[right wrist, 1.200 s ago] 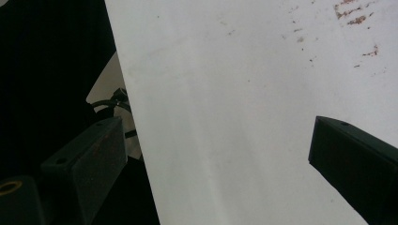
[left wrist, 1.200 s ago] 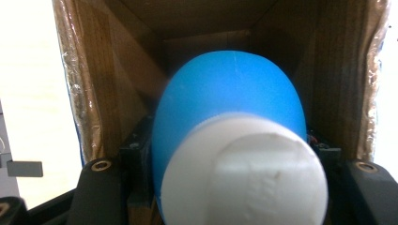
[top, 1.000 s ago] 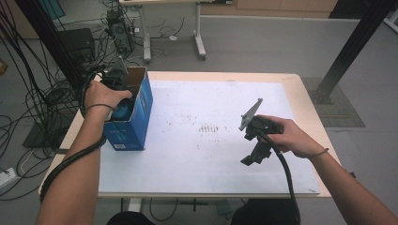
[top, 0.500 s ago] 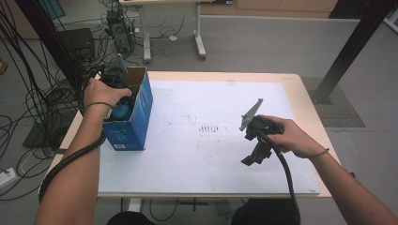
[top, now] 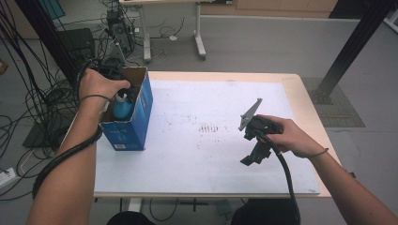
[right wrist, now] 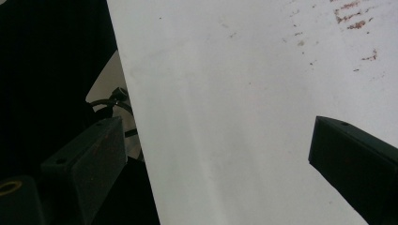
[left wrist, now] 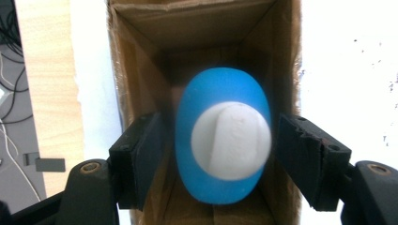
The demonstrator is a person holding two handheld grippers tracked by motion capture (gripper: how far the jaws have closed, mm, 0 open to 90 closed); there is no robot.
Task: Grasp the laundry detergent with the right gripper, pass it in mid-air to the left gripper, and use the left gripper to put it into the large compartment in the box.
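Having just been opening, our left tongs point(left wrist: 220, 154) flank the released blue bottle point(left wrist: 223, 140) inside the box point(top: 136, 117); right tongs point(right wrist: 216, 154) gape empty.

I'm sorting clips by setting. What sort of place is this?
Probably a lab or workshop set up for recording: cables tangled across the floor, a black frame post, a computer tower beside another desk, and a stained white table.

We see bare forearms with a thin dark band at each wrist; the black right gripper point(top: 248, 159) carries a grey three-cornered plate, and thick black cables trail from both tools.
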